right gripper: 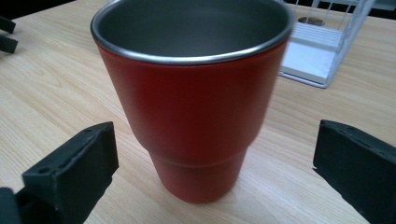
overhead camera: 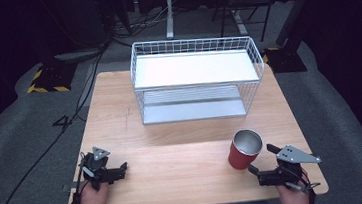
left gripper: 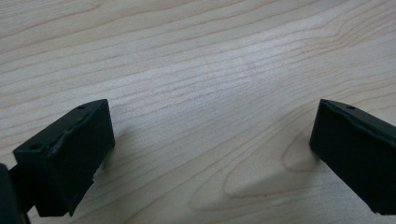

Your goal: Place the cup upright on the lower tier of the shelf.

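We hold the right tongs (overhead camera: 261,160) released near the surface's (overhead camera: 176,173) front edge, the red tumbler (overhead camera: 244,149) just ahead, untouched; bare wood separates left tongs (overhead camera: 123,169), also released; wire rack (overhead camera: 197,78) beyond.

No readable text, label, brand or number anywhere: none on the red cup (right gripper: 191,116), none on the white wire rack (overhead camera: 196,75), none on the wooden surface (overhead camera: 176,178). Only yellow-black hazard striping (overhead camera: 47,88) at ten o'clock, wordless.
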Tool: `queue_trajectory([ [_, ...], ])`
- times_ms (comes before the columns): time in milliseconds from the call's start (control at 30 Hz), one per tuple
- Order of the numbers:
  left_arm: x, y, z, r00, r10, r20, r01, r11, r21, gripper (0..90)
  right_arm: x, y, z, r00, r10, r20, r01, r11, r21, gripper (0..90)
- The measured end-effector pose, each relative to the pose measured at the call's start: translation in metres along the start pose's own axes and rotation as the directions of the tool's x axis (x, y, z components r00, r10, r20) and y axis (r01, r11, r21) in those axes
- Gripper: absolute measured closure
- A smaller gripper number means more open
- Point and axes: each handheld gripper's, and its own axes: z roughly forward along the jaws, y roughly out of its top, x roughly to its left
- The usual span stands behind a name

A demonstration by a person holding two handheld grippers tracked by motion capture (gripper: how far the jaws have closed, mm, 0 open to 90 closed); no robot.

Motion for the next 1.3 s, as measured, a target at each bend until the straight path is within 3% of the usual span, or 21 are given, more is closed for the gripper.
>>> queue_trajectory([
  [133, 0.000, 0.000, 0.000, 1.0000, 0.000, 0.000, 0.000, 1.0000, 0.000, 0.4, 0.004, -0.001, 0.013, 0.9991, -0.003, -0.043, 0.004, 0.999, 0.032, 0.2],
  [567, 0.000, 0.000, 0.000, 1.0000, 0.000, 0.000, 0.000, 1.0000, 0.000, 0.4, 0.005, -0.007, 0.035, 0.9981, 0.001, -0.062, 0.003, 0.998, 0.057, 0.2],
  [600, 0.000, 0.000, 0.000, 1.0000, 0.000, 0.000, 0.000, 1.0000, 0.000, 0.4, 0.006, -0.007, 0.037, 0.9986, 0.002, -0.053, 0.001, 0.998, 0.059, 1.4],
  [667, 0.000, 0.000, 0.000, 1.0000, -0.002, 0.000, 0.002, 1.0000, 0.000, 0.4, 0.009, -0.007, 0.041, 1.0000, -0.008, 0.006, 0.008, 0.997, 0.076, 14.1],
  [700, 0.000, 0.000, 0.000, 1.0000, 0.000, 0.000, 0.000, 1.0000, 0.000, 0.4, 0.009, -0.007, 0.043, 0.9997, -0.014, 0.018, 0.013, 0.996, 0.084, 13.4],
  [967, 0.000, 0.000, 0.000, 1.0000, -0.004, 0.000, 0.004, 1.0000, -0.001, 0.5, 0.009, -0.012, 0.055, 0.9987, 0.045, 0.025, -0.047, 0.995, 0.089, 15.2],
  [1100, 0.000, 0.000, 0.000, 1.0000, -0.003, 0.000, 0.003, 1.0000, 0.000, 0.5, 0.007, -0.015, 0.058, 0.9946, 0.103, 0.014, -0.104, 0.992, 0.076, 14.5],
  [1300, 0.000, 0.000, 0.000, 1.0000, -0.003, 0.000, 0.003, 1.0000, -0.001, 0.5, 0.007, -0.016, 0.061, 0.9947, 0.099, 0.029, -0.100, 0.993, 0.058, 15.0],
])
